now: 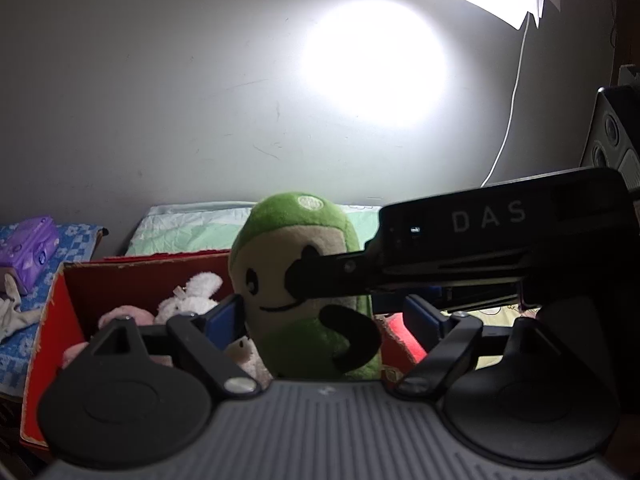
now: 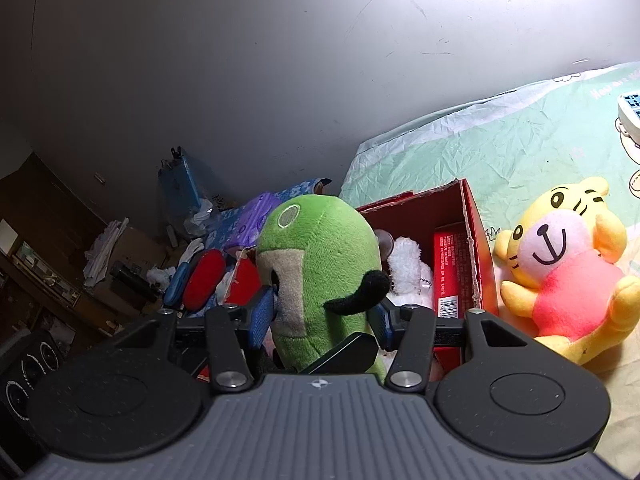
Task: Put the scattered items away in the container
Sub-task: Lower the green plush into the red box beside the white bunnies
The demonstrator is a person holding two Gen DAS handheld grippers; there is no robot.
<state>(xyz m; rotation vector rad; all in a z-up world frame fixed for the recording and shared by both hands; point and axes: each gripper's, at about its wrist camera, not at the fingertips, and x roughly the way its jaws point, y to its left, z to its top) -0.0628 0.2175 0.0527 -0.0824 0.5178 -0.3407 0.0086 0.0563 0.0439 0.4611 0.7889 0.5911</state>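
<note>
The green plush toy (image 2: 320,272), soft, light and squashy, sits pinched at its middle by the right gripper (image 2: 322,320), while the left gripper (image 1: 324,316) stands wide around it over the red box (image 2: 472,216).

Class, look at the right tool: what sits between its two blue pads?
The green plush, upright over the red box, shown in the right wrist view; grip contact is unclear.

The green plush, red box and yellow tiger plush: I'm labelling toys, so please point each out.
green plush (image 2: 320,248), right wrist view, on its side.
red box (image 2: 478,240), right wrist view, on its right wall.
yellow tiger plush (image 2: 568,292), right wrist view, on its pink belly.
</note>
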